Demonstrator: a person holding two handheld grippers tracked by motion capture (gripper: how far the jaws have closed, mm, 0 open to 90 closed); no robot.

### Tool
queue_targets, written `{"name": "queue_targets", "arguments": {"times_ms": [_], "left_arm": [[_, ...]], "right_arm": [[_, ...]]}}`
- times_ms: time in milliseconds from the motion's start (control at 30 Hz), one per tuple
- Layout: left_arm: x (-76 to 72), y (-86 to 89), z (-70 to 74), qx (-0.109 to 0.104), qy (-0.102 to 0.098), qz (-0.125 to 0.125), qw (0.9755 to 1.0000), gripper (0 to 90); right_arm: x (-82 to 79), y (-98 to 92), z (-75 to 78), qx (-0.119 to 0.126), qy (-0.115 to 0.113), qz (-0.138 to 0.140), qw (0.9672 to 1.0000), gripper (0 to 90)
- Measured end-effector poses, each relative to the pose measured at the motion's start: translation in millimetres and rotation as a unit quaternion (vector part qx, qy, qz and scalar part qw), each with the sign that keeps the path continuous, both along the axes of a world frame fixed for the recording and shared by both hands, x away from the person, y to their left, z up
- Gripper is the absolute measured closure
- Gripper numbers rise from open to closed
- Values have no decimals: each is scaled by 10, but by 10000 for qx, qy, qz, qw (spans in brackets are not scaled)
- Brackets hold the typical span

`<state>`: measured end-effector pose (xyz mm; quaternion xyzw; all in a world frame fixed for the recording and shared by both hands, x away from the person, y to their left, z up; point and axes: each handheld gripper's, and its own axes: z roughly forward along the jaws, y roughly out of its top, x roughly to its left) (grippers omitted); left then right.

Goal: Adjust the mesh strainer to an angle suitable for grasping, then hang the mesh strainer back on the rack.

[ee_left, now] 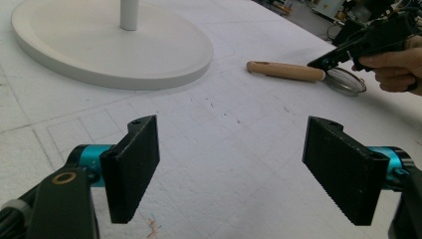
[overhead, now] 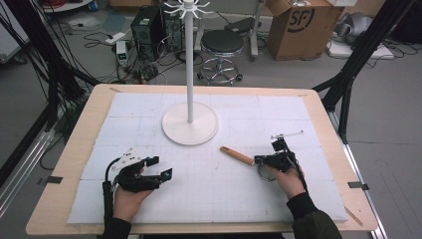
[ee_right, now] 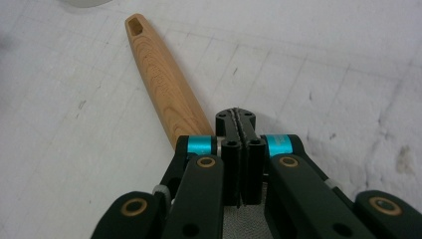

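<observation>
The worktop (overhead: 74, 149) is covered by a white foam sheet (overhead: 278, 199), and a white stand (overhead: 190, 124) with a round base and a thin pole is placed at its far middle; this stand is taken as the landmark. The top of the pole is cut off in the left gripper view.

A small strainer (ee_left: 318, 74) is lying flat on the sheet to the right of the stand base, a little nearer to the person. A tapered wooden handle (ee_right: 161, 82) with clear grain and a slot hole at the free end is seen, and the end is pointed toward the stand. The round mesh bowl (ee_left: 346, 79) is partly hidden under the right claw (overhead: 259, 160), so its rim is hard to make out.

The right claw is pressed together just where the handle ends; what is pinched cannot be told. The left claw (ee_left: 231, 167) is spread wide, with nothing between, in front of the stand on its left side.
</observation>
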<state>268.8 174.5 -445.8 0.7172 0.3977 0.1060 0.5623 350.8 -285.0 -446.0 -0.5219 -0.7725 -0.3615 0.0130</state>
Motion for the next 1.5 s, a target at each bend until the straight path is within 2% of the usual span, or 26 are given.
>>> {"name": "queue_targets", "arguments": {"times_ms": [167, 267, 367, 533, 567, 633, 667, 700, 733, 800, 833, 867, 900, 967, 1000, 1333, 1400, 1433, 1500], "left_arm": [[-3, 21, -8, 70, -29, -41, 10000, 230], [5, 37, -9, -16, -36, -12, 10000, 230], [8, 41, -9, -15, -27, -24, 10000, 229], [6, 29, -4, -5, -38, 7, 10000, 230], [5, 27, -4, 8, -37, 3, 10000, 230], [9, 26, -9, 36, -18, -12, 10000, 230], [9, 26, -9, 36, -18, -12, 10000, 230], [12, 26, -12, 29, -14, -10, 10000, 230], [14, 30, -12, 41, -13, -10, 10000, 229], [15, 30, -14, 48, -16, -8, 10000, 230], [12, 26, -13, 42, -14, 7, 10000, 230], [12, 25, -13, 44, -20, -5, 10000, 230], [12, 23, -13, 41, -20, -5, 10000, 230], [15, 22, -14, 56, -13, -5, 10000, 230], [16, 21, -14, 60, -18, -10, 10000, 230], [17, -11, -10, 76, -13, -28, 10000, 231], [17, -11, -5, 60, -24, -23, 10000, 231], [18, -11, -5, 55, -22, -19, 10000, 231], [19, -13, -5, 81, -21, -25, 10000, 231]], "right_arm": [[-138, -7, -10, 68, 15, -18, 10000, 899], [-212, -9, -22, 128, -15, -29, 9999, 899], [-278, -20, -35, 186, -38, -7, 9998, 899], [-312, -27, -19, 194, 11, 54, 9998, 898], [-317, -40, -15, 210, -41, 62, 9998, 894], [-330, -90, 38, 283, -258, -99, 9992, 778], [-330, -90, 38, 283, -258, -99, 9992, 778], [-327, -167, 99, 563, -457, -258, 9970, 735], [-326, -201, 128, 758, -563, -308, 9951, 697], [-327, -247, 179, 1090, -655, -429, 9910, 600], [-321, -261, 189, 1212, -729, -406, 9891, 565], [-321, -261, 189, 1212, -729, -406, 9891, 565], [-325, -262, 204, 1322, -774, -424, 9873, 447], [-319, -256, 199, 1296, -789, -385, 9877, 433], [-316, -231, 193, 1291, -705, -331, 9886, 398], [-327, -89, 184, 1092, -790, 121, 9908, 384], [-322, -73, 179, 1091, -748, 165, 9911, 375], [-313, -55, 172, 1110, -657, 235, 9914, 360], [-293, -16, 153, 1021, -564, 306, 9927, 359]]}}
